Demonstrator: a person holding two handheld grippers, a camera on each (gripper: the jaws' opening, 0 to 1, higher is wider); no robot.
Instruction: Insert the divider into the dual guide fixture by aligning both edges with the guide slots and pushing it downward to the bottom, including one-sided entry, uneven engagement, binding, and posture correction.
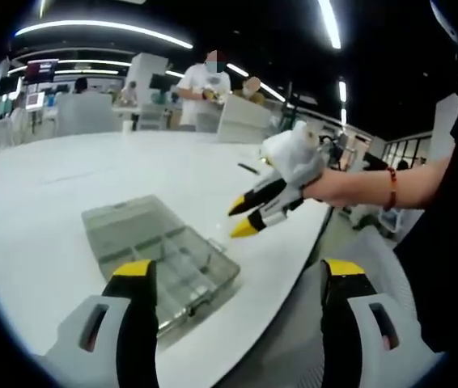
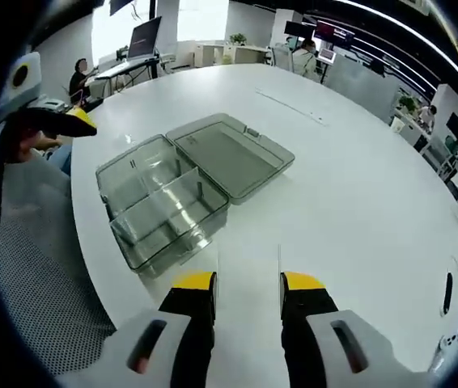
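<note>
A clear plastic box [image 2: 160, 202], the guide fixture, lies on the white table with its lid [image 2: 233, 153] folded flat beside it; slotted walls show inside the base. My right gripper [image 2: 248, 281] hovers above the table in front of the box. Its jaws are closed on a thin transparent divider [image 2: 248, 259], whose faint edges rise just past the yellow tips. In the left gripper view the same box [image 1: 160, 250] sits near the table edge. The right gripper [image 1: 241, 220] hangs to its right, held by a hand. My left gripper [image 1: 239, 271] is open wide and empty, below the box.
The round white table [image 2: 350, 186] stretches far behind the box. The left gripper [image 2: 33, 158] sits off the table edge, over a grey mesh chair [image 2: 43, 283]. People and desks stand in the background. A dark small object [image 2: 447, 291] lies near the far right.
</note>
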